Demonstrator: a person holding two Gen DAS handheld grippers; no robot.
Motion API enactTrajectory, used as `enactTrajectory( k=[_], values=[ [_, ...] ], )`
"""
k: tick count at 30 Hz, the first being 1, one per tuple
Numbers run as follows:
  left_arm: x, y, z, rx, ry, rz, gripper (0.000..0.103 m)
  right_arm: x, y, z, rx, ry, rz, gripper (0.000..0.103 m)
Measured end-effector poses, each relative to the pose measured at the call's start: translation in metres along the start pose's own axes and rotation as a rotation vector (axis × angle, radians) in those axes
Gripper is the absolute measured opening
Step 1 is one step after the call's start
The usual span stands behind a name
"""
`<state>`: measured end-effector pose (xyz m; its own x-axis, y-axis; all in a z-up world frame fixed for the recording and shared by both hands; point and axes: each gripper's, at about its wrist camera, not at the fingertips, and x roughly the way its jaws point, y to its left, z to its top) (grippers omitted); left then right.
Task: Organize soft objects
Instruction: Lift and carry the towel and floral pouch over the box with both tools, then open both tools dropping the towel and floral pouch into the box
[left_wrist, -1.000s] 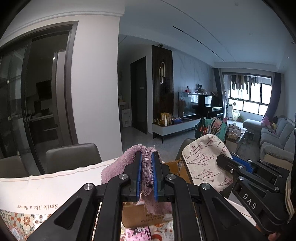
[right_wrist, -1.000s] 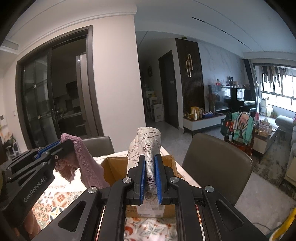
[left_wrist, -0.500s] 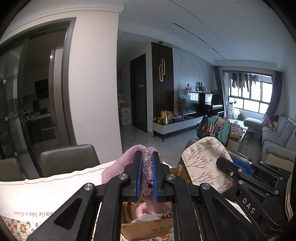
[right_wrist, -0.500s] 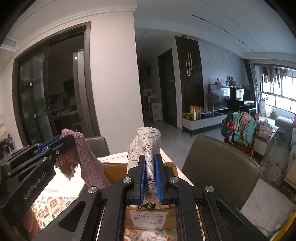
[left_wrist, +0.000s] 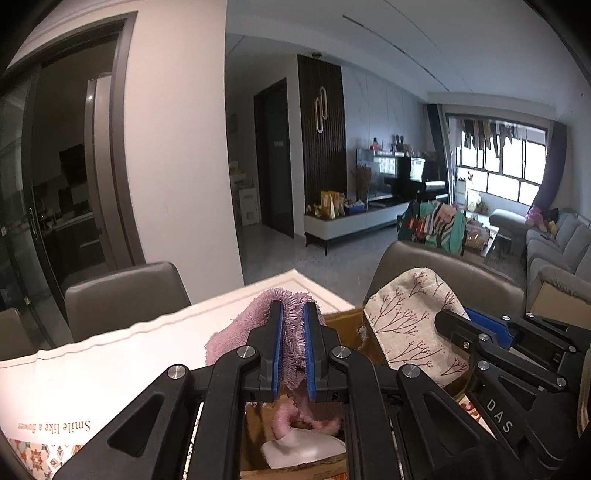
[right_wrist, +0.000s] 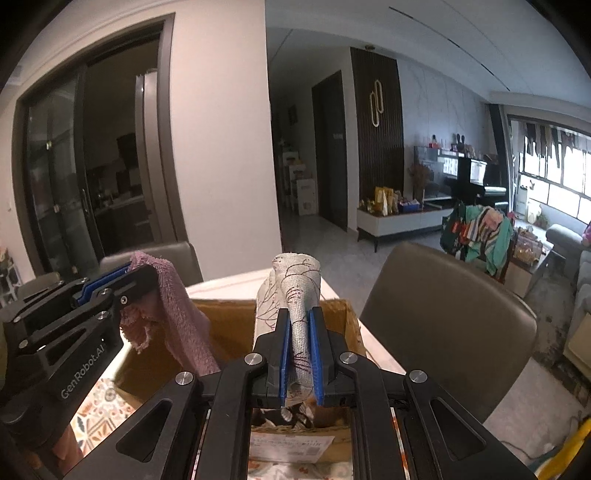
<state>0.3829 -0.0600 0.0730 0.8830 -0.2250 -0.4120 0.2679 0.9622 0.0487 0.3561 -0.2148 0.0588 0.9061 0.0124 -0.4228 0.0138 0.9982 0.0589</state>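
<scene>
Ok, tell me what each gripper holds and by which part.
Left gripper: pink fringed towel, pinched at a bunched fold. Right gripper: branch-print cloth, pinched at a gathered fold.

Both grippers have come forward and down over the cardboard box (right_wrist: 229, 325); its open inside, hidden a second ago, now shows a pink plush piece (left_wrist: 295, 421) and a white item (left_wrist: 299, 446) below the left gripper (left_wrist: 293, 354)
</scene>
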Motion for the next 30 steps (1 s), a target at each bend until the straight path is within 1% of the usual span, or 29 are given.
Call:
enactTrajectory(
  k=[5,8,15,17,18,19,21,22,23,27,30],
  values=[
    [0.022,0.001,-0.01,-0.01,0.07,-0.021,0.012,0.021,-0.002,-0.007,-0.015,0.063,-0.009,0.012],
    [0.034,-0.003,-0.019,0.003,0.121,-0.025,0.012,0.03,0.0,-0.013,-0.022,0.095,-0.014,0.012],
    [0.042,-0.01,-0.031,0.032,0.195,-0.038,0.013,0.047,-0.001,-0.023,-0.036,0.176,-0.014,0.012],
    [0.041,-0.009,-0.031,0.029,0.196,-0.035,0.018,0.05,-0.001,-0.027,-0.04,0.191,-0.004,0.014],
    [0.04,-0.008,-0.031,0.027,0.197,-0.037,0.022,0.05,-0.001,-0.027,-0.048,0.193,-0.007,0.014],
    [0.039,-0.008,-0.031,0.025,0.199,-0.038,0.028,0.049,0.0,-0.027,-0.056,0.193,-0.008,0.016],
    [0.036,-0.006,-0.032,0.02,0.193,-0.042,0.032,0.047,0.002,-0.025,-0.076,0.191,-0.011,0.03],
    [0.033,-0.006,-0.032,0.02,0.188,-0.039,0.033,0.045,0.002,-0.024,-0.079,0.186,-0.011,0.041],
    [0.032,-0.006,-0.03,0.02,0.184,-0.035,0.033,0.043,0.003,-0.024,-0.077,0.175,-0.016,0.046],
    [0.019,-0.003,-0.027,0.018,0.157,-0.034,0.041,0.031,0.003,-0.02,-0.073,0.143,-0.03,0.049],
    [0.006,-0.002,-0.025,0.03,0.14,-0.037,0.052,0.022,0.001,-0.017,-0.064,0.13,-0.033,0.052]
  ],
)
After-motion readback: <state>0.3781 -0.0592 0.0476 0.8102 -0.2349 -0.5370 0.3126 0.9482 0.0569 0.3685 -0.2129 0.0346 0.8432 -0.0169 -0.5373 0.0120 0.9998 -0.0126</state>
